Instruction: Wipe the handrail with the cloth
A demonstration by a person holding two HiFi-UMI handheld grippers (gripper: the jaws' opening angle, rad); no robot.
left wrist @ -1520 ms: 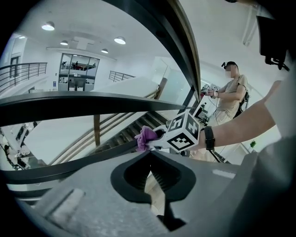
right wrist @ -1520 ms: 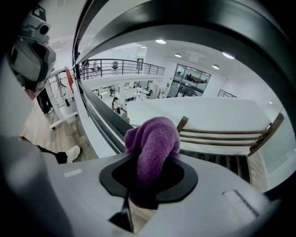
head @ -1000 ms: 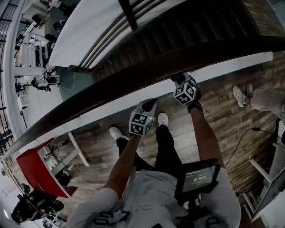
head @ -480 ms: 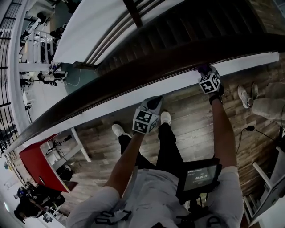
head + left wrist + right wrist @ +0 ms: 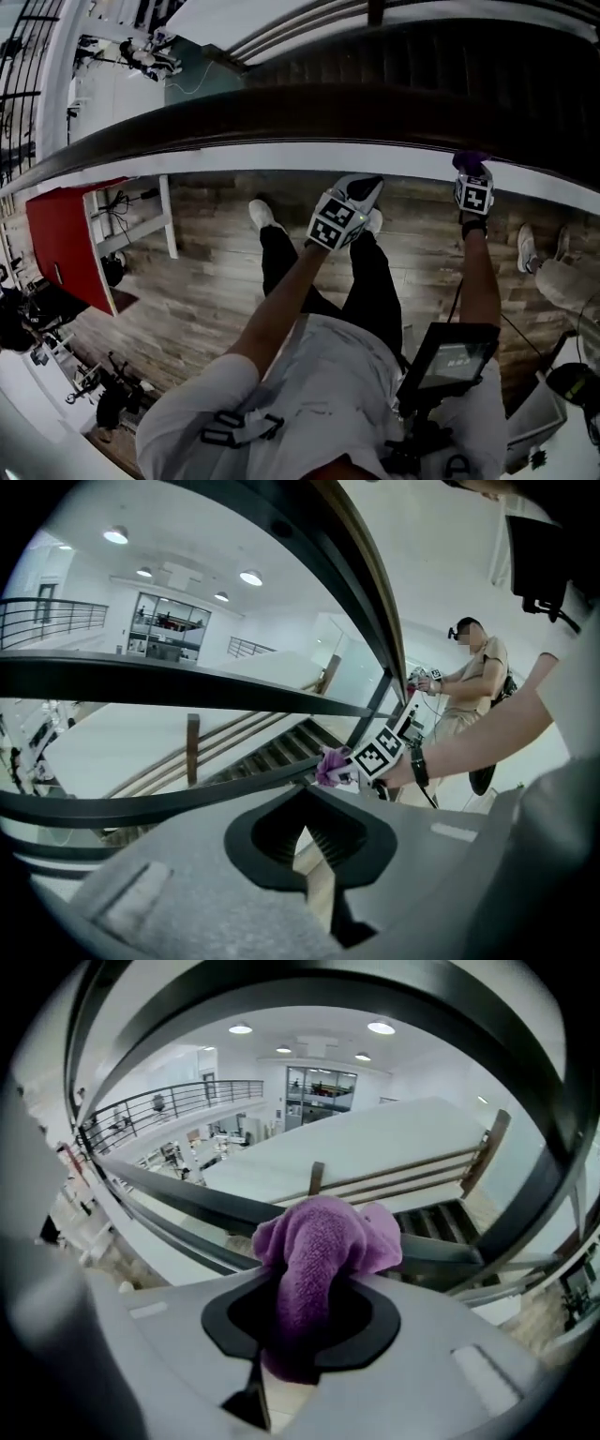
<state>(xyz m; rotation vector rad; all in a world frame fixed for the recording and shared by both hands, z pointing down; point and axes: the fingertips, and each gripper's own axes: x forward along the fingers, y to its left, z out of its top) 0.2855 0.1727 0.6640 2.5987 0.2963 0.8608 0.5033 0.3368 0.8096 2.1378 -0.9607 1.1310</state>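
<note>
Nearest, the left gripper (image 5: 359,190) hangs just short of the rail, its jaws closed on nothing; it is best held clear of the wiping path. Farther out, the right gripper (image 5: 472,171) clamps the purple cloth (image 5: 323,1246), bunched against the dark handrail (image 5: 281,117). A good wipe probably means pressing the wad onto the rail's top and sliding steadily along it without loosening the grip.

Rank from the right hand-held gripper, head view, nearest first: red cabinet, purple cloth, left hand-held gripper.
1. Purple cloth: clamped in the right hand-held gripper, at the handrail.
2. Left hand-held gripper: to its left, below the rail.
3. Red cabinet: far left, on the floor.
</note>
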